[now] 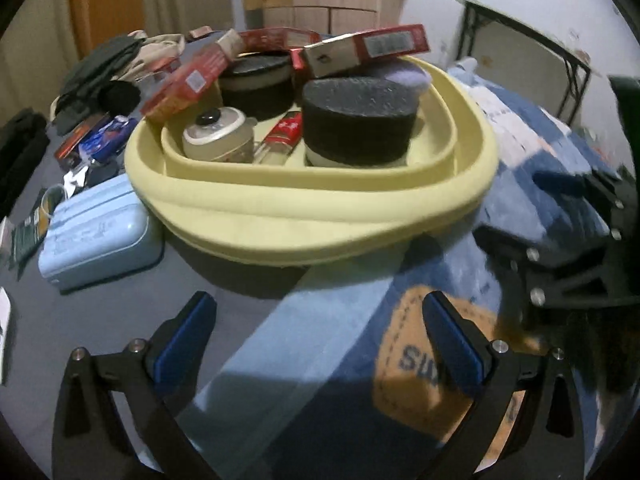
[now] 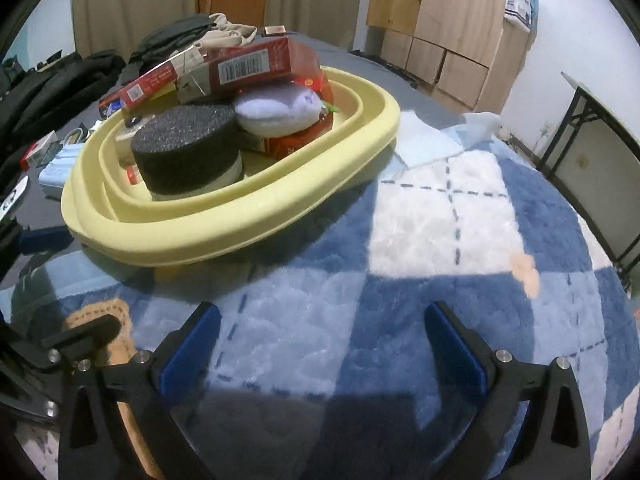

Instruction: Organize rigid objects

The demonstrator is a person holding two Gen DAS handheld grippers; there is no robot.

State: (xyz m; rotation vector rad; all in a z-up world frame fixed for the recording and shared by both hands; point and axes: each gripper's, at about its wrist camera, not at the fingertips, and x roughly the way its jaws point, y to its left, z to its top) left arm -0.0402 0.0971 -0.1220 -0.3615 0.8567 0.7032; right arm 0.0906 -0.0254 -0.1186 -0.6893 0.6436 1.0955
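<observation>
Yellow basin holds red boxes atop black-capped jars.

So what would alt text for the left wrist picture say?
A pale yellow basin holds two black-topped round tins, a small lidded pot and red boxes. The open left gripper hovers before it, a light blue case alongside.

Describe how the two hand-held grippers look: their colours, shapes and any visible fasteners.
Both look alike. The left gripper has a matte black plastic frame with triangular cut-outs, two black fingers lined with blue pads, and round silver screw heads at the joints. The right gripper shows the same black frame, blue pads and silver screws. No cables, printed markings or sleeves are visible.
</observation>
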